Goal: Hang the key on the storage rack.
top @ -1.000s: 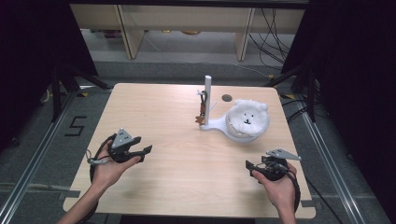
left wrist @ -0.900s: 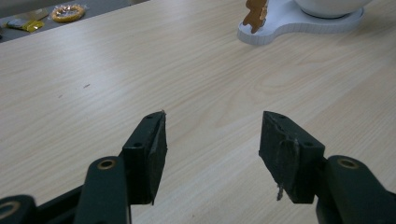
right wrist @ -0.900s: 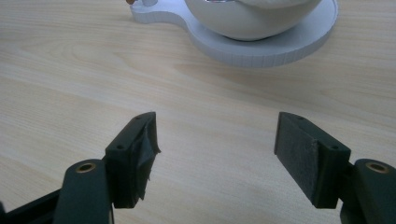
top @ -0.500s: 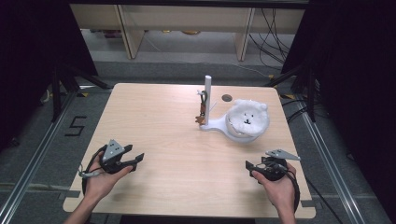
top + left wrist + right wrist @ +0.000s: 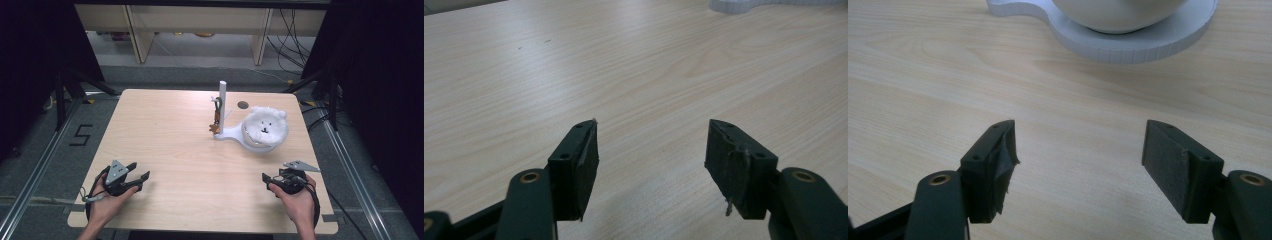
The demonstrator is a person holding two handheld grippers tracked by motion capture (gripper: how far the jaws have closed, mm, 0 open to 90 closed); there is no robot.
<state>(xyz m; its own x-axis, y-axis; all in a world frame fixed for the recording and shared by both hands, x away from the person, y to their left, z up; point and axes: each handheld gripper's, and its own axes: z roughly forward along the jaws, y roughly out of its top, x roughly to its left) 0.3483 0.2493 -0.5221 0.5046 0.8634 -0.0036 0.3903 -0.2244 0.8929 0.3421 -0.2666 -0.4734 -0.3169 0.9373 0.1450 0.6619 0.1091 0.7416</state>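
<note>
A white stand (image 5: 227, 134) with an upright post (image 5: 222, 100) sits at the table's far right. On its round base rests a bowl with a white plush bear face (image 5: 264, 127). A small brown charm (image 5: 216, 122) hangs beside the post. My left gripper (image 5: 140, 171) lies low at the near left. Its jaws have just been opening, and the left gripper (image 5: 654, 125) has only bare wood between them. My right gripper (image 5: 272, 176) is at the near right, open and empty. The right gripper (image 5: 1080, 125) faces the stand's base (image 5: 1128, 42).
The wooden table (image 5: 165, 130) has a dark cable hole (image 5: 243, 105) behind the stand. A corner of the white base (image 5: 744, 5) shows at the top of the left gripper view. Shelving and cables lie on the floor beyond the far edge.
My left hand has sunk and drawn back toward the table's near left corner, with its jaws a little wider apart. The right hand and the stand have not moved.
</note>
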